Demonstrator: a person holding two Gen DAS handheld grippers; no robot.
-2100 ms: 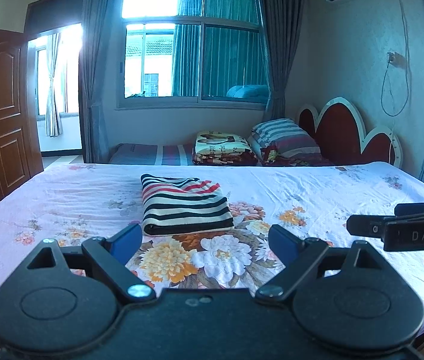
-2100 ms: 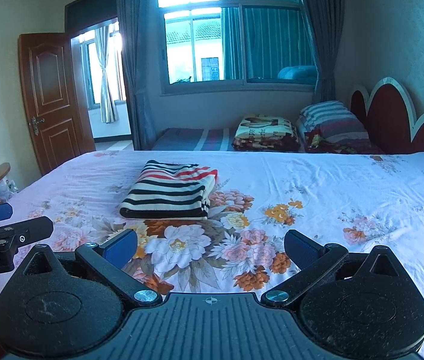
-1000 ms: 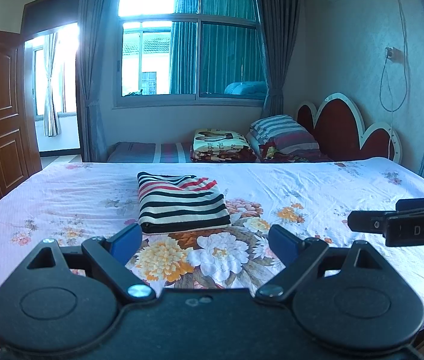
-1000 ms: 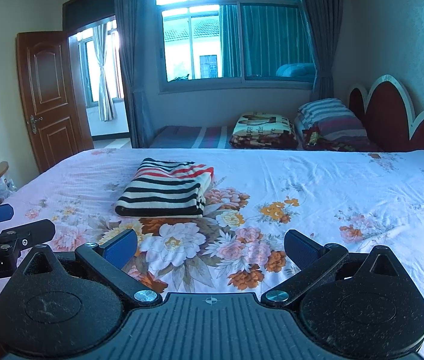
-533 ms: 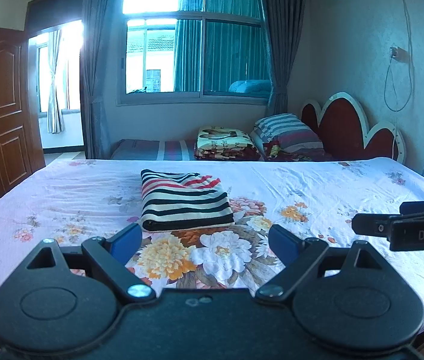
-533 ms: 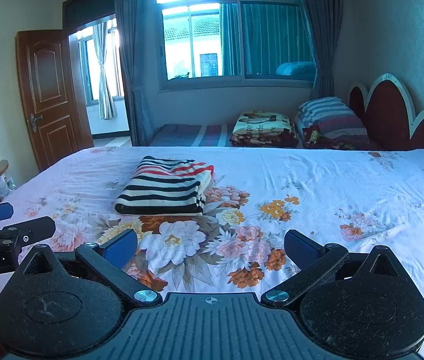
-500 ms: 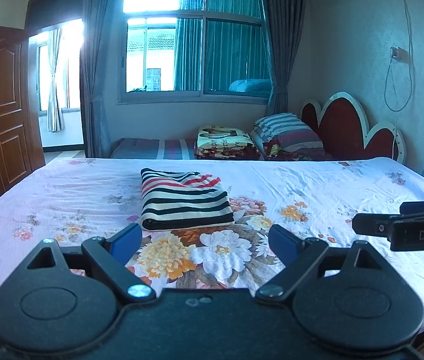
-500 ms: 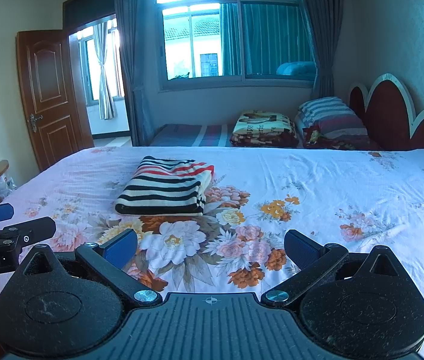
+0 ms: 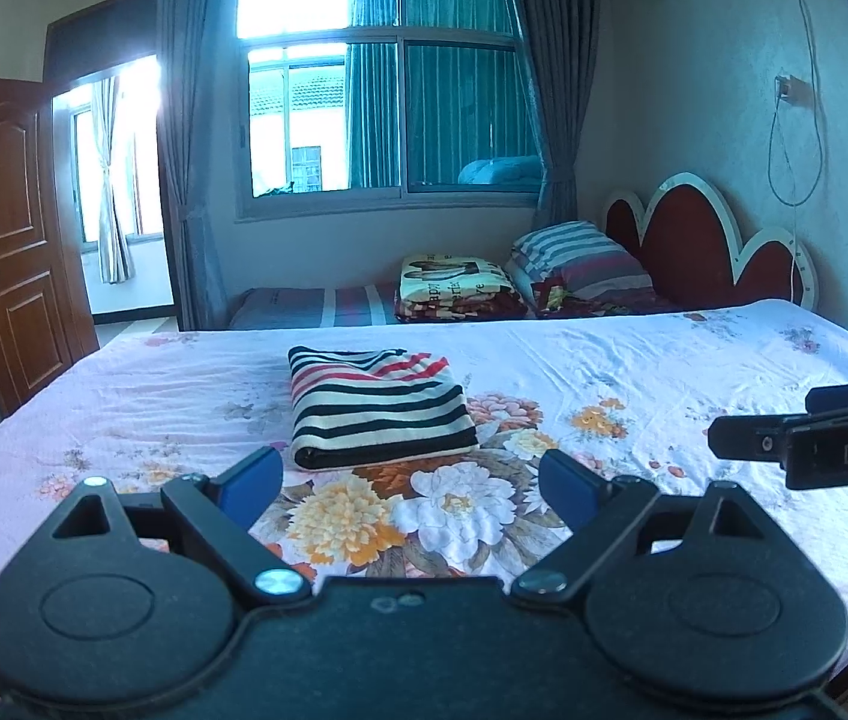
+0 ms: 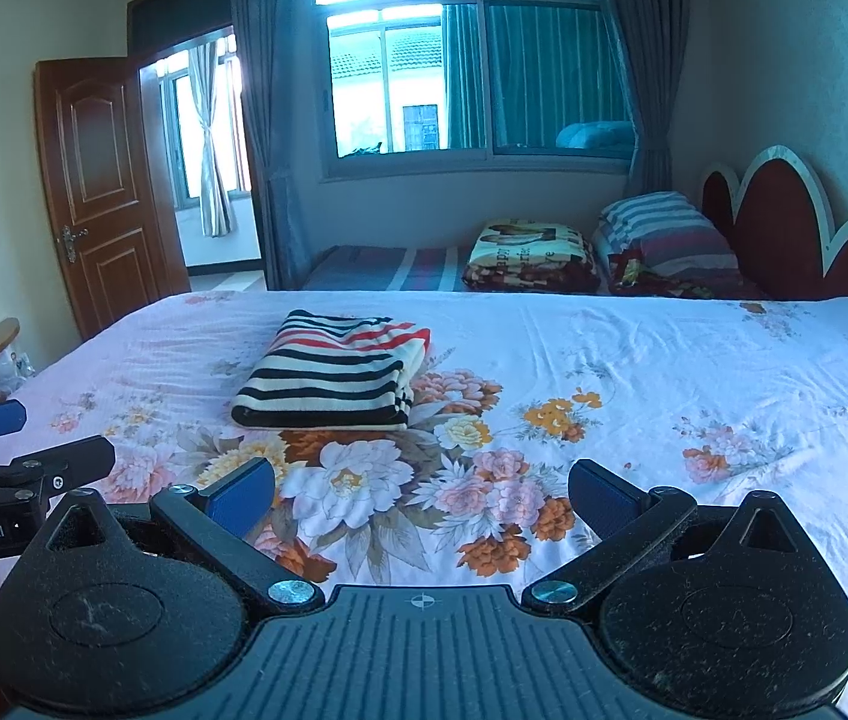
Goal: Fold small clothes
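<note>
Folded and left alone

The striped garment [image 9: 378, 411] lies folded on the bed [image 9: 664, 372], unmoved since earlier; left claw [image 9: 408, 483] and right claw [image 10: 420, 495] gape wide, empty, well short; probably finished.

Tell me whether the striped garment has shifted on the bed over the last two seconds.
No. The folded striped garment keeps its spot on the bedsheet, its near edge still just behind the big printed flowers; only the cameras drifted slightly.

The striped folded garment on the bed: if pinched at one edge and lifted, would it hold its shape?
Probably not. The striped garment looks like soft knit, stacked in loose layers, so it would likely droop and unfold. Pushed across the floral sheet, it may bunch rather than slide.
</note>
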